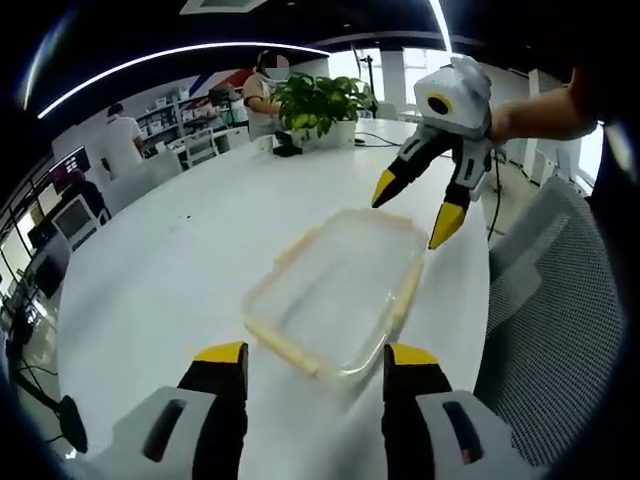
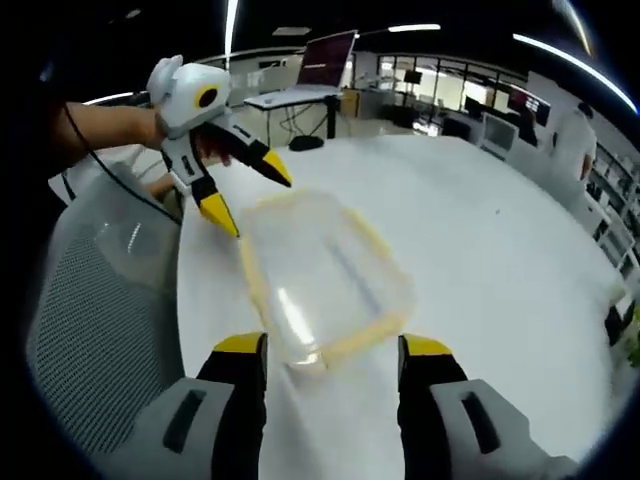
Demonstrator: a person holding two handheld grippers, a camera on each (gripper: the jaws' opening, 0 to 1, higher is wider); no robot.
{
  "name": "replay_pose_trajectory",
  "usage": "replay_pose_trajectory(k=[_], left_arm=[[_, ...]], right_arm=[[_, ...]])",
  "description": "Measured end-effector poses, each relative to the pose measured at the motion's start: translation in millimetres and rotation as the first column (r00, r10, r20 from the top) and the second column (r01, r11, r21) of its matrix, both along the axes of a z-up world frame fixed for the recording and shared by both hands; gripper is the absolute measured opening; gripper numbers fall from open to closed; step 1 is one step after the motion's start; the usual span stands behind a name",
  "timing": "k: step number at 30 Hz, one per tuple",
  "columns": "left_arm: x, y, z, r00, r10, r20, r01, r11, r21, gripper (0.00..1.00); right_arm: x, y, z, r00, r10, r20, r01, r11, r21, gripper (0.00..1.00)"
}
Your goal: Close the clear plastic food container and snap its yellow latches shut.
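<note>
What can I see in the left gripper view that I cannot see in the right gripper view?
The left gripper view has a potted plant at the far side of the table and people standing behind it. The right gripper view instead has an open laptop on a stand beyond the table. Both views share the clear container with yellow latches lying on the white table, a grey mesh chair beside the table, and both grippers, jaws apart, facing each other across the container: the right gripper in the left gripper view, the left gripper in the right gripper view.

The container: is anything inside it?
Empty. The white table shows straight through the clear container in both views. Whether its lid is on, cannot tell.
</note>
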State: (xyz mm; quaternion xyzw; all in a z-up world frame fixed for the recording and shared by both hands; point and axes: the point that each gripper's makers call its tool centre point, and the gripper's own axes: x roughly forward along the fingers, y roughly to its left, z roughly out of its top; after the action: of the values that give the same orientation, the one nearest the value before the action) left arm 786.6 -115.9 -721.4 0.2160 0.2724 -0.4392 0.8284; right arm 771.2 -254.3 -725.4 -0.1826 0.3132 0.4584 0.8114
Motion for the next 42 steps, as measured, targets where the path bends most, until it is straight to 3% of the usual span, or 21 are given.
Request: replay_pose_trajectory(k=[8,42], left_arm=[[3.7,-2.0,-4.9,1.0,-0.013,-0.016,0.013,1.0,0.004,0.42],[59.5,0.1,-4.5,1.0,0.008,-0.026,-0.008,1.0,0.015,0.43]], right_arm=[[6.2,3.6,0.6,1.0,-0.01,0.001,0.01,1.0,0.008,0.47],[63.7,6.9,-0.2,1.0,-0.01,-0.002,0.01,1.0,-0.02,0.47]])
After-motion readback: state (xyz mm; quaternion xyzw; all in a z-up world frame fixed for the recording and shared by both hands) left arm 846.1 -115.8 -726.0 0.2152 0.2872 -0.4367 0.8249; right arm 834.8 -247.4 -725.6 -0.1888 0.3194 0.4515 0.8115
